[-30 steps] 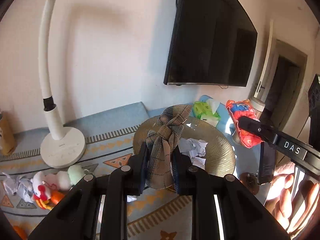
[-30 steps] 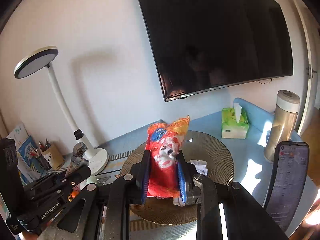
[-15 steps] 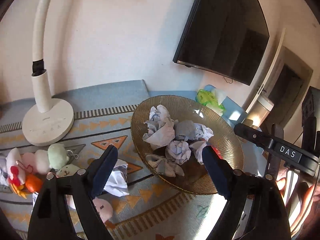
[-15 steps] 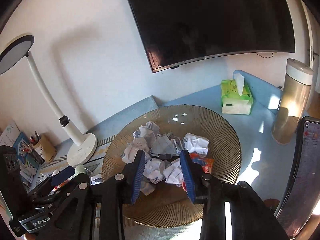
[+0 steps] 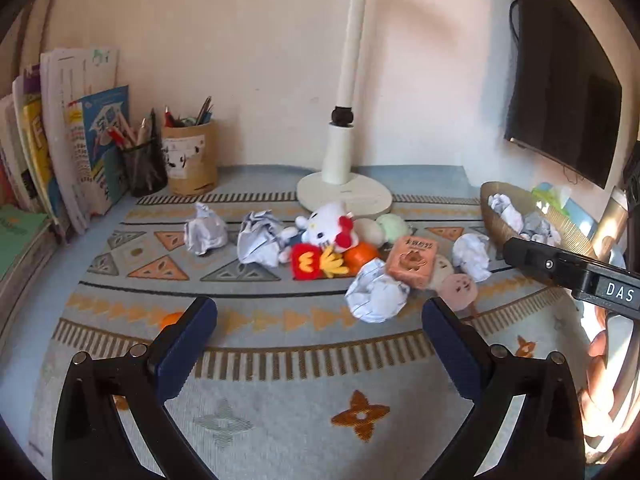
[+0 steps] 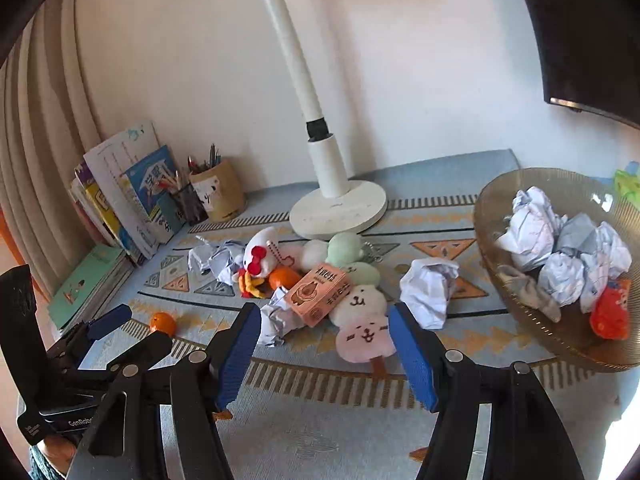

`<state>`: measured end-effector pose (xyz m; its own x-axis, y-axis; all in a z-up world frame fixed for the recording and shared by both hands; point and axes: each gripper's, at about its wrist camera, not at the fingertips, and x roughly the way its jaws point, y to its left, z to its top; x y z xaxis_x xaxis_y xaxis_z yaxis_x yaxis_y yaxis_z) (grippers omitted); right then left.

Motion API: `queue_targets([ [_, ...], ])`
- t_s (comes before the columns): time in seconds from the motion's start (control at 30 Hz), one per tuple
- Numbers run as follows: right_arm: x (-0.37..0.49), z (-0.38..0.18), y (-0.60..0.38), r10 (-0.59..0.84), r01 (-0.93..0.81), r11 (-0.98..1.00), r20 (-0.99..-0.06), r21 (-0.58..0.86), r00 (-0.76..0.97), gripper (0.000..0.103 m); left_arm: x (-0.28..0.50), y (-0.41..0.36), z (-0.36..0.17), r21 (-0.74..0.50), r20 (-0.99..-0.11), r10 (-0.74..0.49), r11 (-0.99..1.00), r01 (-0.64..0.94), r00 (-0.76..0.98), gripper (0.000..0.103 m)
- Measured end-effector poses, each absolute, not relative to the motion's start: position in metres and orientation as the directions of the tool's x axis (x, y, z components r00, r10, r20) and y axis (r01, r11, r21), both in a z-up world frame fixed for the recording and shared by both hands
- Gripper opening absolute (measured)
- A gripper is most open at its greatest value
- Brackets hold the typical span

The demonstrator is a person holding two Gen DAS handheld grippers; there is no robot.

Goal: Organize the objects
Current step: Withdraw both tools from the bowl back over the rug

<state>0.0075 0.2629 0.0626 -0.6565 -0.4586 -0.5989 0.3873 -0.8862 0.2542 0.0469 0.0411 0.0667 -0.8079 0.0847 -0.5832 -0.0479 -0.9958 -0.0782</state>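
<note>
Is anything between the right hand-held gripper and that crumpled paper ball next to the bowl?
Nothing visible. The right hand-held gripper, jaws just opened and empty, has bare mat between it and the crumpled paper ball. The pink plush lies just left of that path.

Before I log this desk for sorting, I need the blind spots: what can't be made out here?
- Small orange ball, left wrist view: mostly behind the left claw.
- Green tissue pack, right wrist view: cut off by the frame edge.
- Red crumpled wrapper in the ribbed amber glass bowl: print too small to read.
</note>
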Motion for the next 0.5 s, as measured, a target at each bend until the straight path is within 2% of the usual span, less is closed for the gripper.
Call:
queue_targets([
  [0.17,-0.005,0.024,0.254,-0.448,0.364,-0.891,-0.661,0.271,-0.602,0.065,0.043,0.010,0.038,-0.174,-0.604,0.102,-0.985,0.006,-0.791,0.102],
  [0.33,-0.008,0.021,0.257,-0.452,0.357,-0.889,-0.665,0.286,-0.595,0.067,0.040,0.009,0.034,-0.195,-0.619,0.117,-0.981,0.007,-0.777,0.102],
  [0.5,-0.003,0.022,0.247,-0.428,0.379,-0.896,-0.676,0.230,-0.600,0.067,0.041,0.000,0.030,-0.246,-0.621,0.140,-0.969,0.022,-0.771,0.102],
])
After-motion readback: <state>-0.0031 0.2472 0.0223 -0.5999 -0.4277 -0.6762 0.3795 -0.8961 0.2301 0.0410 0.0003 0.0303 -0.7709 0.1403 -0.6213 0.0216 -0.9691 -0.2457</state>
